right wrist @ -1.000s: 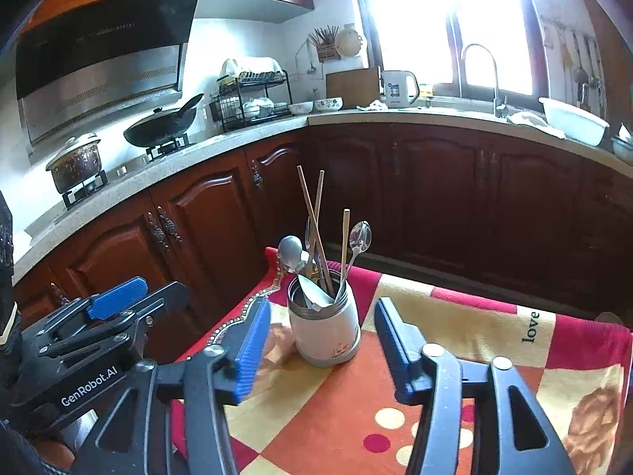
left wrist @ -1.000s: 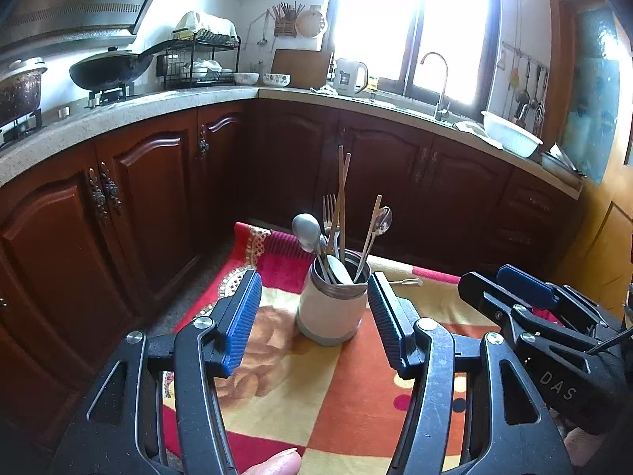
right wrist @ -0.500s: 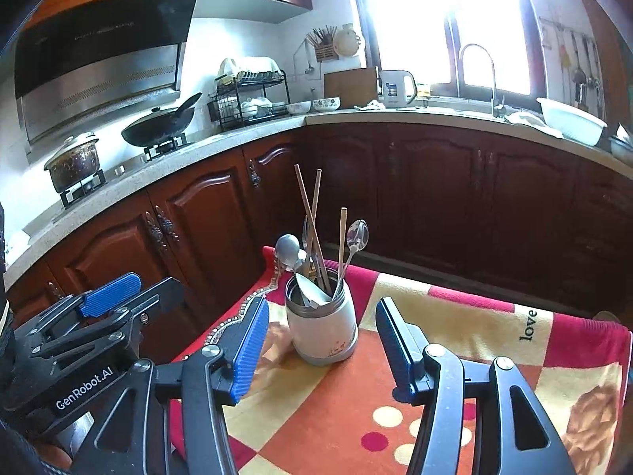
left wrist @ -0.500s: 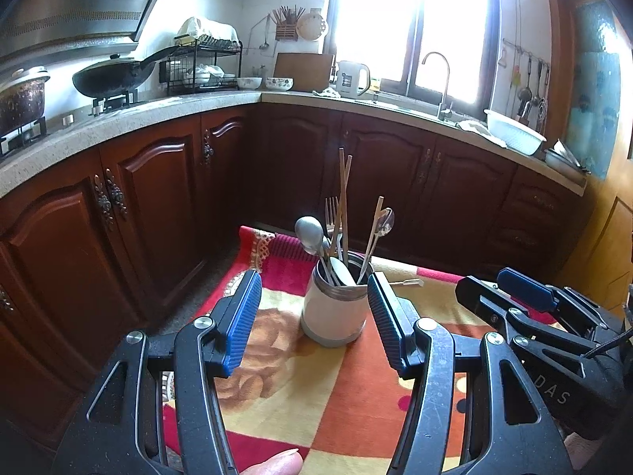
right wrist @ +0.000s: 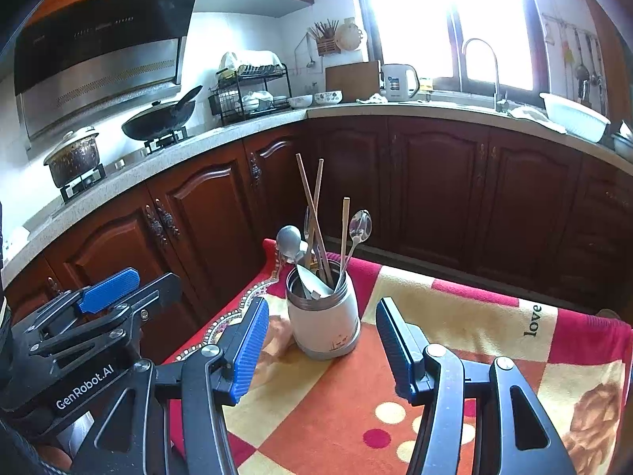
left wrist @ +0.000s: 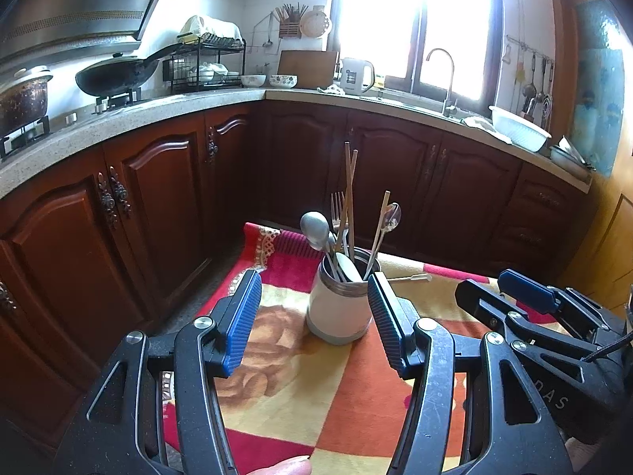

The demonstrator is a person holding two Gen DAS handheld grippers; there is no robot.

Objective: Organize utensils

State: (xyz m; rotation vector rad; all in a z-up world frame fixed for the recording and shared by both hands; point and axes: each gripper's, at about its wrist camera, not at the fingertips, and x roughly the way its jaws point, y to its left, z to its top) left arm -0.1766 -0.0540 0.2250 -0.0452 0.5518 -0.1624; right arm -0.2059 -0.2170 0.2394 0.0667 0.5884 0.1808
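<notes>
Our left gripper and right gripper both stand wide and empty. Straight ahead of each, just past the fingertips, sits the utensil jar, chopsticks and spoons upright. A small stray stick lies flat beyond-right of the left gripper, probably nearer our right.

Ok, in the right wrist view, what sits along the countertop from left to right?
Lidded dark cooking pot → black wok → black wire dish rack → two small white bowls → wooden cutting board → white electric kettle → curved chrome faucet → white plastic basin.
</notes>
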